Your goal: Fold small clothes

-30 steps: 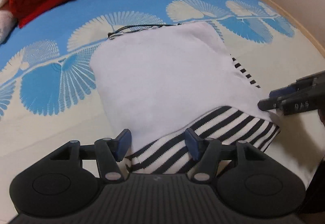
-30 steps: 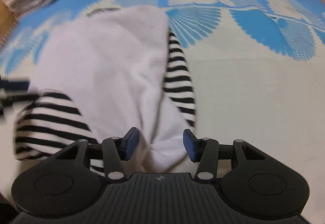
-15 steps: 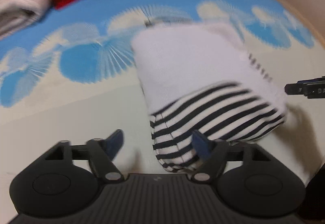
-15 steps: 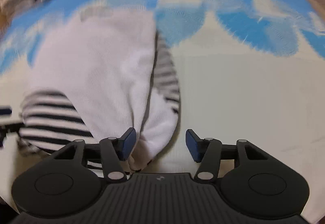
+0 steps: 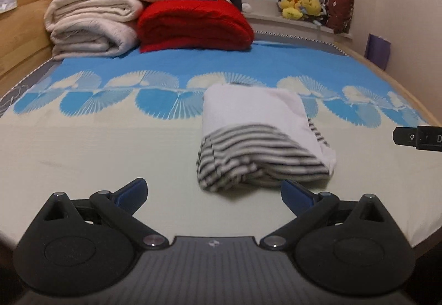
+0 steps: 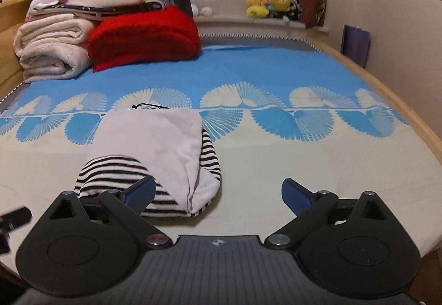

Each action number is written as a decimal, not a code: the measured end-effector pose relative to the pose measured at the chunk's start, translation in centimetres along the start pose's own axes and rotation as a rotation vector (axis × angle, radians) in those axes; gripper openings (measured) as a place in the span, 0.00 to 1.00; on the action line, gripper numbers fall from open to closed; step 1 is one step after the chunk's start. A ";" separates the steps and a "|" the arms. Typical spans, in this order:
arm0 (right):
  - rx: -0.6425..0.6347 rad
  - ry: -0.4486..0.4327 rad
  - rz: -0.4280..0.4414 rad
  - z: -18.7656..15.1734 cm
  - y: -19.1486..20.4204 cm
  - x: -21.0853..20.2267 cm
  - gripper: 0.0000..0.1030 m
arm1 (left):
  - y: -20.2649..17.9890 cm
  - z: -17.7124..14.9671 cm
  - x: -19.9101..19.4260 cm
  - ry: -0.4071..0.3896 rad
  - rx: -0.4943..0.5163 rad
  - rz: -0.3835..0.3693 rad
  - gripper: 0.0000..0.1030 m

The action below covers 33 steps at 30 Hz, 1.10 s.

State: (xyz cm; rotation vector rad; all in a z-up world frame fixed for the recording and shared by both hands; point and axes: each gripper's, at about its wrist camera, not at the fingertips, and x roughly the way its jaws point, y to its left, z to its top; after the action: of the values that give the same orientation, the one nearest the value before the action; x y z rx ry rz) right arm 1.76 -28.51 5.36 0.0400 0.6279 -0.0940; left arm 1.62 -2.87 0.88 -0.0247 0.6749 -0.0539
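A small white garment with black-and-white striped sleeves point(image 5: 259, 136) lies folded in a compact bundle on the bed; it also shows in the right wrist view point(image 6: 154, 150). My left gripper point(image 5: 214, 191) is open and empty, just in front of the bundle's striped end. My right gripper point(image 6: 218, 191) is open and empty, with its left finger in front of the striped sleeve. The tip of the right gripper shows at the left wrist view's right edge point(image 5: 417, 136).
The bed sheet point(image 5: 110, 150) is cream near me and blue further back. A stack of folded cream blankets point(image 5: 91, 23) and a red blanket point(image 5: 193, 26) sit at the headboard end. Plush toys point(image 6: 268, 2) line the windowsill. The bed's wooden edge point(image 6: 400, 103) curves along the right.
Both grippers have opened wide, let go of the garment and pulled back and up. The folded bundle now lies on the bed by itself.
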 end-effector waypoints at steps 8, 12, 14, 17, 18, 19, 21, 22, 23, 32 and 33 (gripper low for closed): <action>0.063 0.067 0.037 -3.7 1.5 -2.4 0.97 | -0.7 -1.5 -1.0 0.016 -0.020 0.043 1.00; 0.065 0.084 0.038 -4.0 2.0 -2.7 0.97 | -0.3 -1.5 -0.7 0.015 -0.007 0.020 1.00; 0.065 0.083 0.035 -4.1 2.1 -2.6 0.97 | 0.0 -1.4 -0.2 0.034 -0.034 0.016 1.00; 0.067 0.089 0.032 -4.3 2.0 -2.4 0.97 | 0.2 -1.5 0.4 0.059 -0.065 0.015 1.00; 0.068 0.091 0.031 -4.3 2.0 -2.2 0.97 | 0.1 -1.4 0.6 0.066 -0.067 0.015 1.00; 0.068 0.093 0.030 -4.3 2.1 -2.1 0.97 | 0.1 -1.4 0.7 0.070 -0.064 0.012 1.00; 0.058 0.093 0.030 -4.4 2.2 -1.9 0.97 | -0.2 -1.5 0.8 0.070 -0.055 0.002 1.00; 0.048 0.092 0.029 -4.4 2.3 -1.9 0.97 | -0.3 -1.5 0.8 0.071 -0.048 -0.003 1.00; 0.036 0.090 0.028 -4.5 2.5 -1.9 0.97 | -0.5 -1.6 0.9 0.072 -0.045 -0.007 1.00; -0.009 0.083 0.024 -4.4 3.1 -2.0 0.97 | -0.4 -1.7 0.9 0.071 -0.047 -0.013 1.00; -0.010 0.082 0.024 -4.4 3.0 -2.0 0.97 | -0.5 -1.8 0.9 0.072 -0.043 -0.013 1.00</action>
State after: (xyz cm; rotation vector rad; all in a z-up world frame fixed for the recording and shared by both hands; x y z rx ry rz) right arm -2.13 -25.04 2.97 0.0419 0.7092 -0.0659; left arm 1.21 -3.40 -1.05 -0.0686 0.7475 -0.0530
